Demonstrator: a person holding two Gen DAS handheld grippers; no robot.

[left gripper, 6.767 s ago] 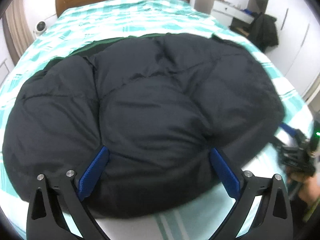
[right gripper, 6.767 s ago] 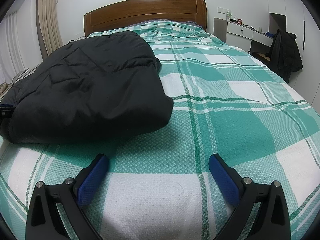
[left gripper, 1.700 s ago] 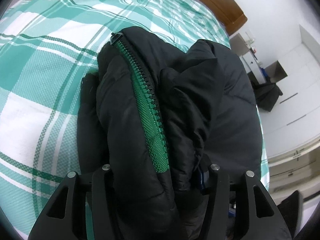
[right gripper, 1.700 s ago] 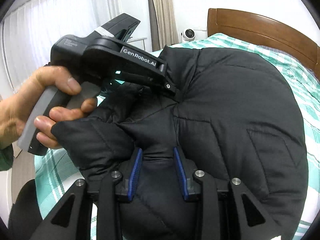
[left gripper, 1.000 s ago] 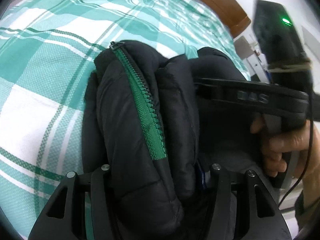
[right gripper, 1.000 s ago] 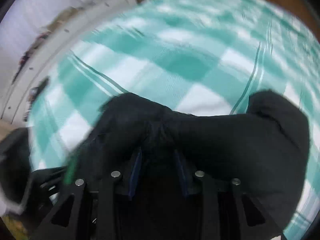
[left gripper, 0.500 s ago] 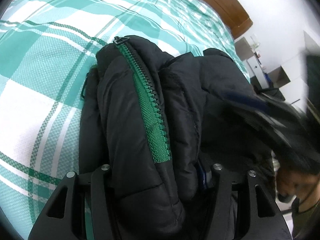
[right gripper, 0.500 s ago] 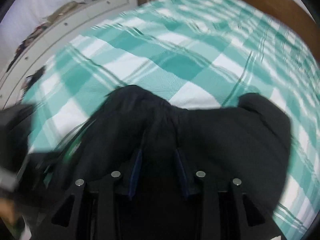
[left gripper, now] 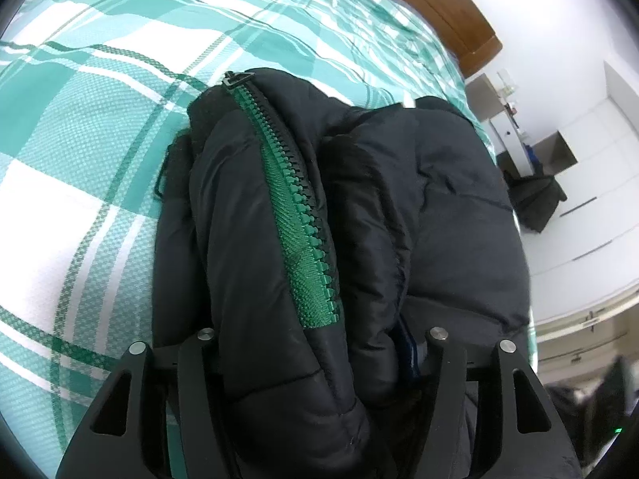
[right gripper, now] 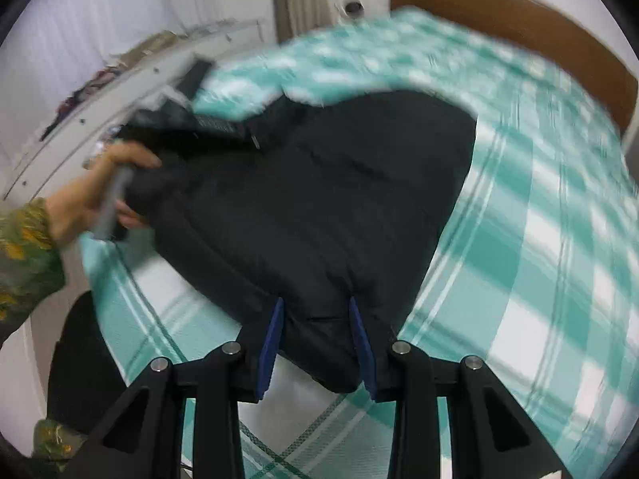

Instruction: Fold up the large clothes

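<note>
A black puffer jacket with a green zipper lies on the bed. A thick bunched fold of it fills my left gripper; the jaws are opening, and the padding still presses against both sides. In the right wrist view the jacket lies stretched out flat across the cover. My right gripper is shut on its near corner, which sits between the blue pads. At the jacket's far left end a hand holds the left gripper's grey handle.
The bed cover is checked green and white, with a wooden headboard at the far end. A white desk and a dark garment stand beside the bed. A curtain and window ledge run along the other side.
My right gripper has swung away across the bed with the jacket's corner, out of the left wrist view, and the jacket now lies stretched flat. The left gripper has stayed put.
</note>
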